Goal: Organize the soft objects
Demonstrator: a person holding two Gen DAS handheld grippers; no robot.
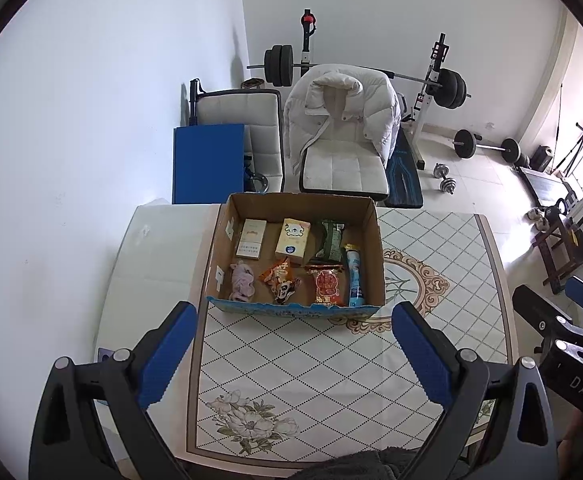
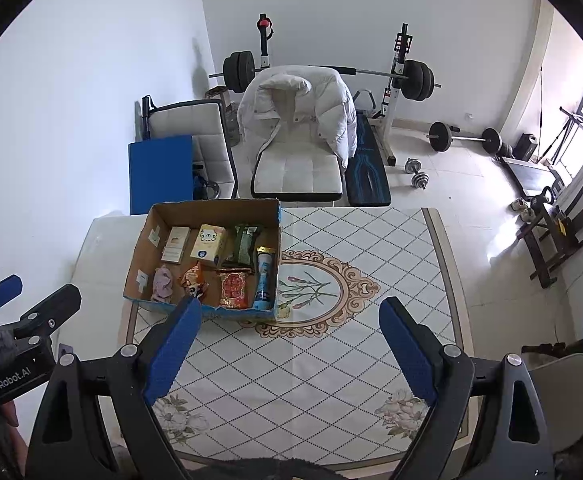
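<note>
An open cardboard box (image 1: 369, 240) (image 2: 147, 224) stands on the patterned table. Inside lie a pale pink soft toy (image 1: 241, 280) (image 2: 162, 283), an orange snack bag (image 1: 280, 280) (image 2: 192, 279), a red packet (image 1: 327, 288) (image 2: 233, 289), a blue tube (image 1: 354, 276) (image 2: 264, 276), a green packet (image 1: 331, 242) (image 2: 245, 246) and two small cartons (image 1: 291, 240) (image 2: 208, 245). My left gripper (image 1: 294, 328) hangs open above the table just in front of the box, nothing between its blue pads. My right gripper (image 2: 289, 324) is also open and empty, to the right of the box's front edge.
The tablecloth (image 1: 291, 360) (image 2: 331, 360) covers the table. Beyond its far edge stand a white chair with a puffy jacket (image 1: 341, 120) (image 2: 297, 112), a second chair, a blue board (image 1: 207, 162) and a barbell rack (image 1: 435, 80). Each gripper shows at the other view's edge.
</note>
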